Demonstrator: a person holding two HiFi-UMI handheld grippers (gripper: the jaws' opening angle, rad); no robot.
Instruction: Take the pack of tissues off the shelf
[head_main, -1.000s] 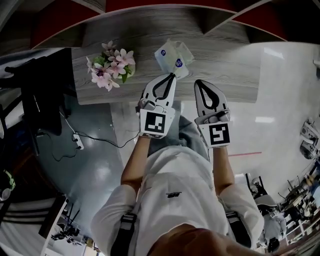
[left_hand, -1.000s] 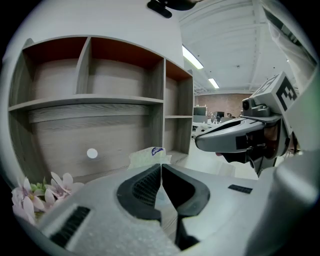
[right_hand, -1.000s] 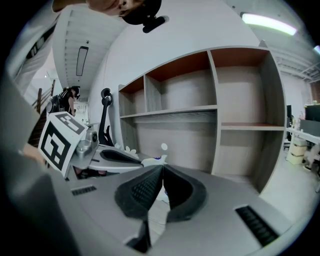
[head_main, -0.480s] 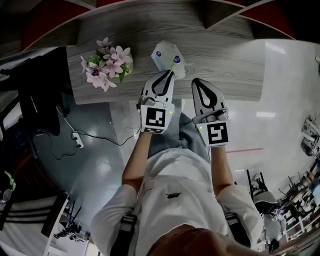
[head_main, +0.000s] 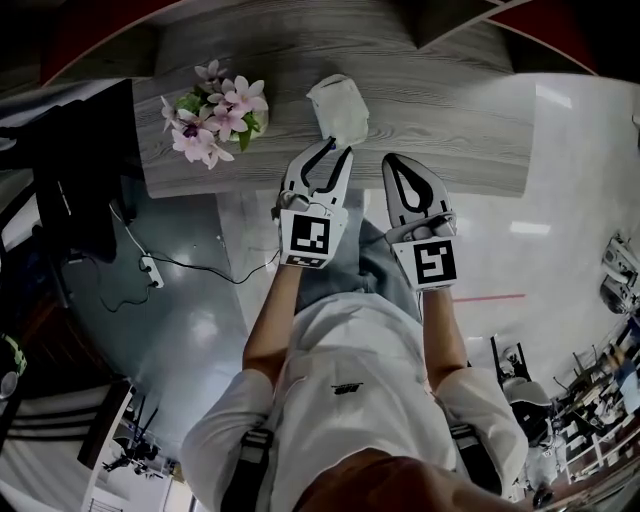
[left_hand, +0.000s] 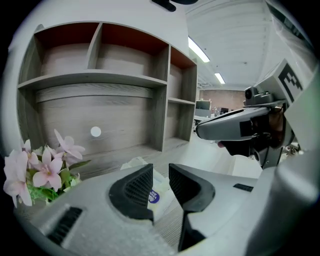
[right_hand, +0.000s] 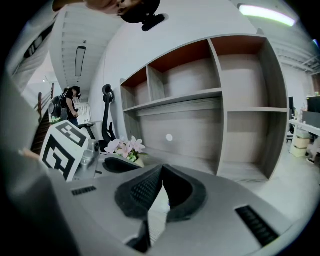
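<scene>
The white pack of tissues (head_main: 338, 108) lies on the grey wooden surface (head_main: 450, 120) below the shelf unit, next to the flowers. My left gripper (head_main: 338, 151) sits just short of it, tips at its near edge. In the left gripper view the left gripper (left_hand: 161, 172) is open by a narrow gap, and the pack (left_hand: 151, 196) with its blue label shows through and beyond it. My right gripper (head_main: 394, 162) hovers to the right over the surface's front edge, shut with nothing held; in its own view the right gripper (right_hand: 161, 172) has its pads meeting.
A pot of pink flowers (head_main: 212, 110) stands left of the pack. The open wooden shelf unit (left_hand: 100, 80) rises behind the surface. A dark chair and equipment (head_main: 80, 180) stand at the left, with a cable and power strip (head_main: 152, 270) on the floor.
The pack was tilted at the left gripper's tips with its blue labels up; now it lies flat on the surface with the labels out of the head view. Both grippers have barely moved.
</scene>
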